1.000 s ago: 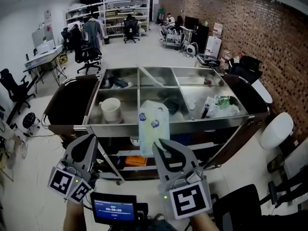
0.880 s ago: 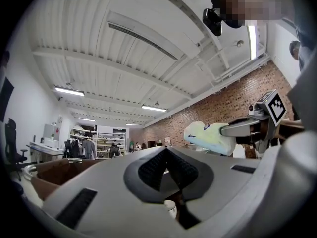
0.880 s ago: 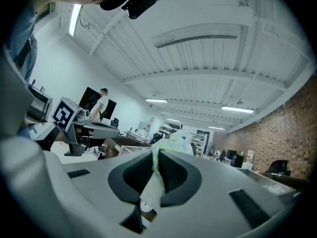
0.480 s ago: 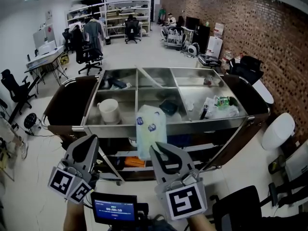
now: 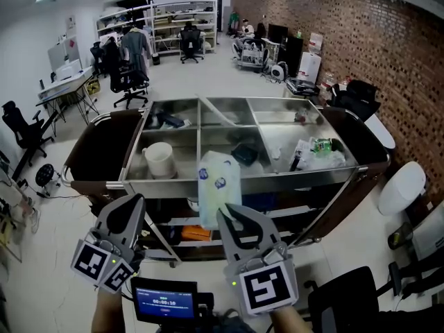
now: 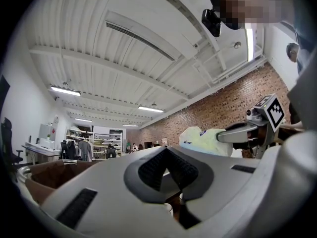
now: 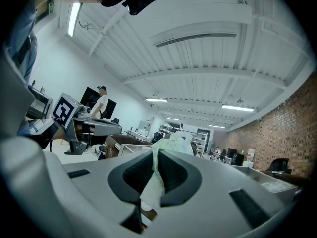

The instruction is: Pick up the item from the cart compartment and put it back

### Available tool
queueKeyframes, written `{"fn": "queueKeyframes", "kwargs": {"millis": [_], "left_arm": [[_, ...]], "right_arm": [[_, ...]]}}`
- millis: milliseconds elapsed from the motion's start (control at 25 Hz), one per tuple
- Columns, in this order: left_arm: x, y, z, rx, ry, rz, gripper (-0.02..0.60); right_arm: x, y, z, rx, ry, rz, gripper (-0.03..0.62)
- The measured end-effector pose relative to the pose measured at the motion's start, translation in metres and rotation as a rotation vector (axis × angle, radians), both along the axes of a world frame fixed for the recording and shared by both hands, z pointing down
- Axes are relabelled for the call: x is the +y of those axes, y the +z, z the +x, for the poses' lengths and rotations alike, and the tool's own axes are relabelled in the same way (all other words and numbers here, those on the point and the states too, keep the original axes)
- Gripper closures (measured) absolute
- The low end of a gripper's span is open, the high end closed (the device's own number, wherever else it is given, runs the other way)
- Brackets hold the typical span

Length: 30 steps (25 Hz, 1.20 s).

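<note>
Pinching the pale packet [image 5: 219,184] by its bottom edge, the right gripper [image 5: 226,214] is holding it upright before the front rim of the cart [image 5: 312,177], likely ready to return it, while the left gripper [image 5: 132,203] is hanging closed, empty.

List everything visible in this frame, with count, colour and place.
cart: one, steel, centre, top split into compartments
pot: one, white, front left compartment
dark object: one, black, middle compartment
packets: several, clear and white, right compartment
bag: one, pale with blue marks, held up at the cart's front edge
office chairs: several, black, around the room
shelving: white, far end
brick wall: red-brown, right side
screen: one, black with a blue display, bottom edge
left gripper: grey, shut, empty, lower left
right gripper: grey, shut on the bag
</note>
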<state>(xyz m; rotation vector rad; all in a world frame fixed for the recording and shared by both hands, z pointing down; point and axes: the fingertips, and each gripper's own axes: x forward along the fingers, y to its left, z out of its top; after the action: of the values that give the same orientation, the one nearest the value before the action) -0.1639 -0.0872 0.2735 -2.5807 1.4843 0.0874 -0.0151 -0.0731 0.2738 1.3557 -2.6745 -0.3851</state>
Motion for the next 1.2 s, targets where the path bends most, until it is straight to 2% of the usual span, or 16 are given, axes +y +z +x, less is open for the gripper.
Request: {"fn": "queueKeyframes", "kwargs": {"millis": [320, 480, 640, 960, 1200], "left_arm": [[-0.006, -0.004, 0.006, -0.004, 0.035, 0.006, 0.571], [-0.014, -0.011, 0.008, -0.008, 0.039, 0.063, 0.571], [-0.023, -0.018, 0.017, 0.004, 0.059, 0.079, 0.571], [-0.058, -0.034, 0.044, 0.028, 0.091, 0.099, 0.571], [-0.096, -0.039, 0.067, 0.024, 0.092, 0.103, 0.571]], "right_arm": [[-0.004, -0.003, -0.005, 0.004, 0.023, -0.004, 0.571], [-0.008, -0.008, -0.005, 0.006, 0.031, 0.009, 0.571], [-0.017, -0.013, -0.004, 0.017, 0.032, 0.013, 0.571], [-0.066, -0.03, 0.003, 0.064, 0.011, 0.03, 0.571], [-0.125, -0.029, 0.011, 0.118, -0.057, 0.033, 0.571]]}}
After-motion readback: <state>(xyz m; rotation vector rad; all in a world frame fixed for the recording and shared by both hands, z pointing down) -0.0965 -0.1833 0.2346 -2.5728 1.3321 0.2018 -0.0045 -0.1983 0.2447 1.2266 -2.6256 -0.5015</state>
